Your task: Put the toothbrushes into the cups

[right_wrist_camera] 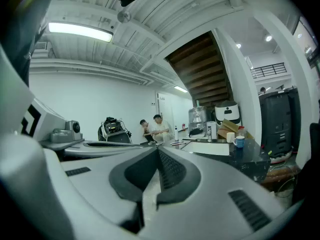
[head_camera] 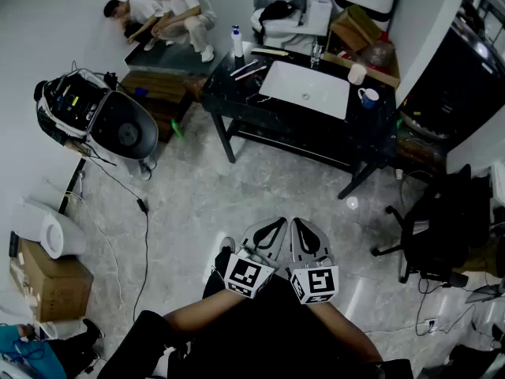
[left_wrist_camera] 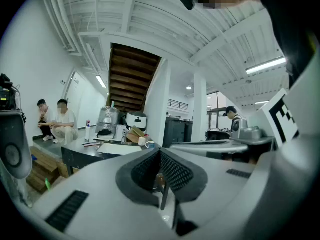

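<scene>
Both grippers are held side by side over the floor, well short of the black table [head_camera: 237, 109]. My left gripper [head_camera: 272, 229] and my right gripper [head_camera: 308, 231] are shut with nothing in them. In the left gripper view [left_wrist_camera: 160, 153] and the right gripper view [right_wrist_camera: 158, 151] the pads meet. Toothbrushes [head_camera: 246, 69] lie on the table's left end, also in the left gripper view [left_wrist_camera: 92, 144]. A white cup [head_camera: 357, 73] and a blue cup [head_camera: 368, 96] stand at the table's right end, past a white mat [head_camera: 305, 88]. The right gripper view also shows the blue cup [right_wrist_camera: 239, 141].
Two people [head_camera: 170, 10] crouch by the far wall. A black machine [head_camera: 118, 121] with a cable across the floor stands at the left, with a cardboard box [head_camera: 47, 279] nearer me. An office chair [head_camera: 438, 227] is at the right. A white bottle [head_camera: 237, 42] stands on the table.
</scene>
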`<state>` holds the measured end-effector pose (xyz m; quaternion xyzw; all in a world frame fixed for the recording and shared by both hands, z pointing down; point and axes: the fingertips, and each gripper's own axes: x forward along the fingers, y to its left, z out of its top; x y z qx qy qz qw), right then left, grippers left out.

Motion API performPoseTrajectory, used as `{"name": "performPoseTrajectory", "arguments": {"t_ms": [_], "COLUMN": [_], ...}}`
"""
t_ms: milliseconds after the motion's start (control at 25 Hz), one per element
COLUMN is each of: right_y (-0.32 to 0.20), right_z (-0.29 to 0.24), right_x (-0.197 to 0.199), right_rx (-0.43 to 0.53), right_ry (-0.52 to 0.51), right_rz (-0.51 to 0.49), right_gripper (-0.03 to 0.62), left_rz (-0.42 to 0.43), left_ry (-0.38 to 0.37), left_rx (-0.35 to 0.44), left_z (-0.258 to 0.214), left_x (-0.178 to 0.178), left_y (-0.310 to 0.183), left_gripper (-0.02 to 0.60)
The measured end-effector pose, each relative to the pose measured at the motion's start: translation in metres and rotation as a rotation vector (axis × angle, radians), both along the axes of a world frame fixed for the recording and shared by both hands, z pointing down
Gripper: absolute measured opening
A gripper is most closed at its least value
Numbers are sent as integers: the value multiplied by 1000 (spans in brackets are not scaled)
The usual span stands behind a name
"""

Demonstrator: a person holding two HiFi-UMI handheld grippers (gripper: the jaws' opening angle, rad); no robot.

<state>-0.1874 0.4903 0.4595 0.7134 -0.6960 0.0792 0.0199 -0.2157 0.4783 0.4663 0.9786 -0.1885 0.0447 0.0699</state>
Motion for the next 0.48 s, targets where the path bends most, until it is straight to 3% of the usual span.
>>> {"name": "performPoseTrajectory", "arguments": {"t_ms": [280, 480], "right_y": [-3, -9], "right_z": [-1, 5], "right_x": [-13, 1], "right_rx": [17, 22], "right_ry": [-19, -114], "right_rz": [-15, 10], "right_gripper": [18, 18], "left_rz": [35, 15], "left_ry": [37, 52], "left_rx": [57, 63], "left_z": [-21, -21], "left_x": [-1, -4], "left_y": [-2, -11], "left_gripper": [15, 15]}}
